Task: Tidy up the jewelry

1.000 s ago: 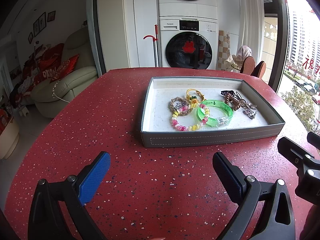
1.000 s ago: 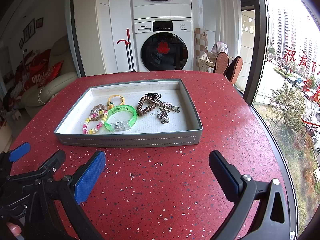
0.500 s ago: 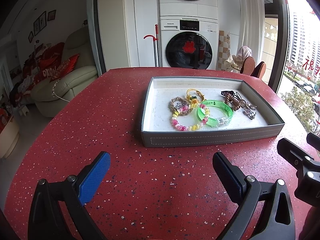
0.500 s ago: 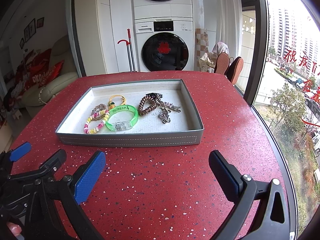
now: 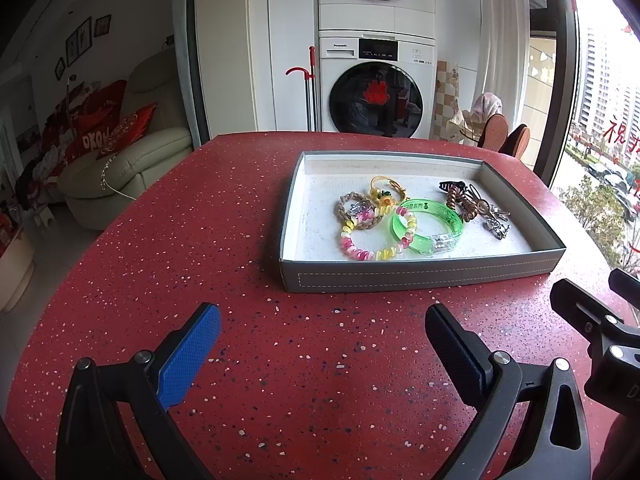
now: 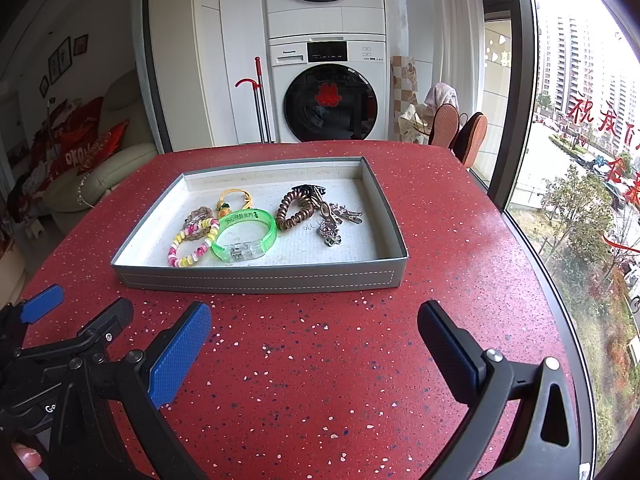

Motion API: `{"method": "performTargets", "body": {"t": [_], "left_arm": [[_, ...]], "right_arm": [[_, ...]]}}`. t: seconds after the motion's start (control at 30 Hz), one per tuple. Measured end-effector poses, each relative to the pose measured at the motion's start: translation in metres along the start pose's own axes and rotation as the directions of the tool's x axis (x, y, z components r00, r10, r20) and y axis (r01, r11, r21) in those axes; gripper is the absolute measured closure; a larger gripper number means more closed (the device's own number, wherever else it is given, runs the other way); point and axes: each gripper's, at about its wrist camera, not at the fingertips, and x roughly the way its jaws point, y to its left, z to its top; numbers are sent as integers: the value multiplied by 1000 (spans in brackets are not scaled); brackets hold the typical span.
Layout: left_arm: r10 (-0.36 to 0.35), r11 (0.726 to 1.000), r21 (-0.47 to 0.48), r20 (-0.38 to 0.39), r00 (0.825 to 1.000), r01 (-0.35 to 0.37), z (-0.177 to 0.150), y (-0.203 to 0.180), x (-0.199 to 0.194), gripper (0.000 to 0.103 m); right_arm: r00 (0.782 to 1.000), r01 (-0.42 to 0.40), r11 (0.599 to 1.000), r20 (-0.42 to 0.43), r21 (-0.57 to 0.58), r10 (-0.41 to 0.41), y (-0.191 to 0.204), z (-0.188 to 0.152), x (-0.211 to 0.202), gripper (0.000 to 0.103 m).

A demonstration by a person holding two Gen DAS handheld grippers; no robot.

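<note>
All the jewelry [image 6: 256, 226] is seen piled inside the tray [image 6: 260, 278], nothing loose on the table [image 6: 320, 360]. Both the left gripper [image 5: 320, 344] and right gripper [image 6: 314, 340] are held spread, nothing pinched, so either already gathered or waiting to be sorted out

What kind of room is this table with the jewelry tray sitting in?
Most likely a home, an open living area beside a laundry nook. A white front-loading washing machine stands behind the red speckled table, a cream leather sofa sits to the left, and a big window overlooks apartment towers.
</note>
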Motion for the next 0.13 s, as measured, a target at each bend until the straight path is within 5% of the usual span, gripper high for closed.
{"method": "performTargets", "body": {"t": [0.13], "left_arm": [[-6,1000,2,1,1000,6,0,0,0,0]], "right_arm": [[1000,-1,1000,1,-1,1,0,0,0,0]]}}
